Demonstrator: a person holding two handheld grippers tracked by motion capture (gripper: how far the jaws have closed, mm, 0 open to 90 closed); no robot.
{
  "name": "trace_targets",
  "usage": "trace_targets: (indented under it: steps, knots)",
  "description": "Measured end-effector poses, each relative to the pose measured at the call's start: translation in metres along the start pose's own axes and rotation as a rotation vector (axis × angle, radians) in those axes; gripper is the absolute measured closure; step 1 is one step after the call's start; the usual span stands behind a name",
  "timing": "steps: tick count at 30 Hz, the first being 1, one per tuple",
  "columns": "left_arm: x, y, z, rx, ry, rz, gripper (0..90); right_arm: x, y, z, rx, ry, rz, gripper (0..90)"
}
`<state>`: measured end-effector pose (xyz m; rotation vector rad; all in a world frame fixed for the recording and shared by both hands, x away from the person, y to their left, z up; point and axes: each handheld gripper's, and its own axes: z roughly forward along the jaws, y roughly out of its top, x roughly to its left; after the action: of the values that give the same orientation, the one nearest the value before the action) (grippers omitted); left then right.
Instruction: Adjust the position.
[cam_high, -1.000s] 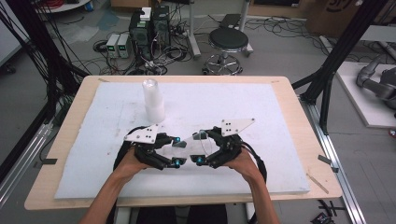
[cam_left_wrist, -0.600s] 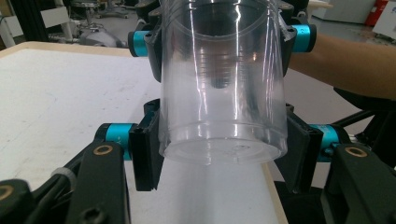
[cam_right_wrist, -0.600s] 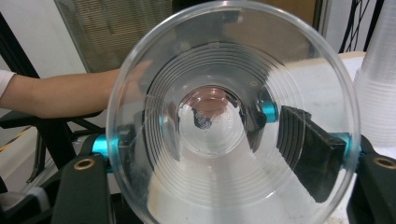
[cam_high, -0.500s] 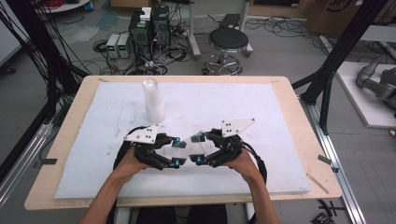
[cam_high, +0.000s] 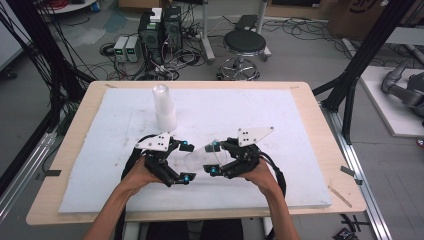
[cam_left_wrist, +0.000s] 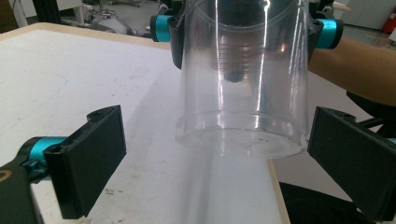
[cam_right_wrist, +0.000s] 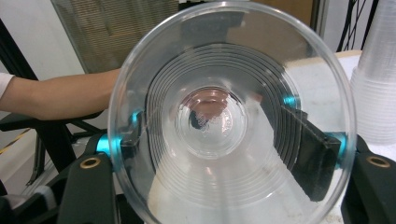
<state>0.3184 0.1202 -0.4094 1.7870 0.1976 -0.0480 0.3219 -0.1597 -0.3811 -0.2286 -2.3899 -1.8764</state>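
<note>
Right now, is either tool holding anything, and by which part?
The right tool holds a clear plastic cup, its jaws having just closed on the wall near the rim. The left tool has just opened; its jaws stand off the cup's base end.

**White mat on a wooden table**

A light wooden table (cam_high: 320, 115) carries a white foam mat (cam_high: 240, 115) that covers nearly its whole top. A stack of clear plastic cups (cam_high: 164, 107) stands upright on the mat, far left of centre.
</note>
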Motion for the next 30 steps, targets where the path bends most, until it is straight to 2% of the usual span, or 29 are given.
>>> trace_targets:
  steps: [2,6,10,12,17,19,26,30]
  knots:
    - [-0.001,0.001,-0.001,0.003,-0.007,0.002,4.4,0.0,0.0,0.0,-0.001,-0.001,0.001,32.9]
    - [-0.003,0.0,-0.003,0.042,0.01,-0.006,4.5,0.0,0.001,-0.001,0.002,-0.011,0.001,32.8]
    - [-0.004,-0.003,-0.009,0.075,0.041,-0.038,5.1,-0.001,0.002,-0.005,0.02,-0.044,0.004,32.7]
    - [-0.005,-0.007,-0.014,0.103,0.091,-0.053,5.1,-0.002,0.003,-0.006,0.042,-0.068,0.011,32.2]
    - [-0.009,-0.019,-0.029,0.132,0.179,-0.077,5.1,-0.004,0.011,-0.009,0.118,-0.133,0.019,32.3]
    - [-0.011,-0.027,-0.038,0.132,0.242,-0.089,5.1,-0.005,0.015,-0.011,0.144,-0.169,0.037,32.3]
    - [-0.015,-0.05,-0.07,0.1,0.43,-0.129,5.1,-0.014,0.029,-0.011,0.281,-0.285,0.08,32.6]
    - [-0.016,-0.061,-0.083,0.063,0.504,-0.15,5.1,-0.02,0.038,-0.008,0.376,-0.345,0.087,32.7]
